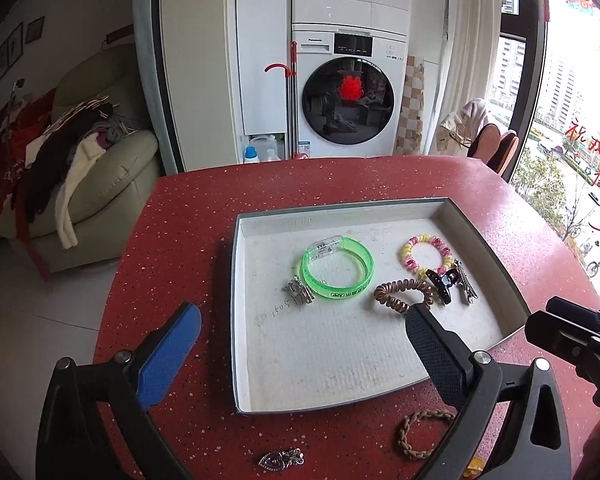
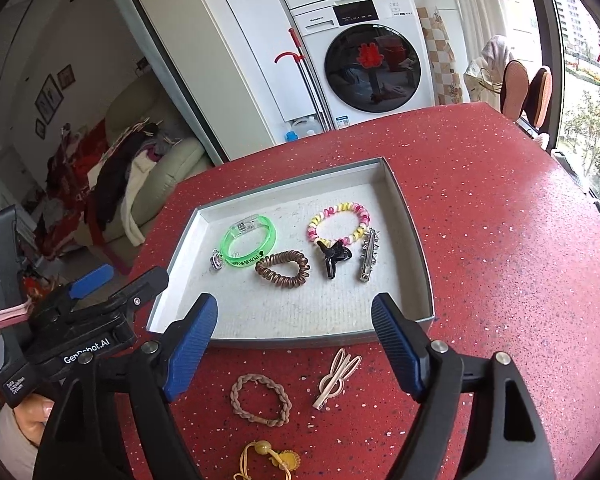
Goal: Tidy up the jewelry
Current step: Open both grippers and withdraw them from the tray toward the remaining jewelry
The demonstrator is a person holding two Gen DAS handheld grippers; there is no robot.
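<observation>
A shallow grey tray [image 1: 236, 320] [image 2: 420, 248] on the red table holds a green bangle [image 1: 337, 272] [image 2: 251, 246], a brown spiral hair tie [image 1: 400, 296] [image 2: 283, 268], a pink-yellow spiral tie [image 1: 427, 254] [image 2: 340, 224], a black claw clip [image 2: 333, 258], a spiked silver barrette [image 2: 368, 256] and a small silver clip [image 1: 299, 291]. In front of the tray lie a braided beige bracelet [image 2: 260, 400], a beige rabbit clip [image 2: 336, 378], a yellow corded charm [image 2: 268, 460] and a silver heart pendant [image 1: 280, 459]. My left gripper [image 1: 302, 354] hangs open over the tray's near part. My right gripper [image 2: 294, 346] is open and empty above the tray's front rim.
The red speckled table [image 2: 500, 220] ends at a curved edge on the left, above a tiled floor. Behind it stand a stacked washing machine [image 1: 348, 100] and a sofa piled with clothes [image 1: 80, 160]. A window [image 1: 572, 120] runs along the right.
</observation>
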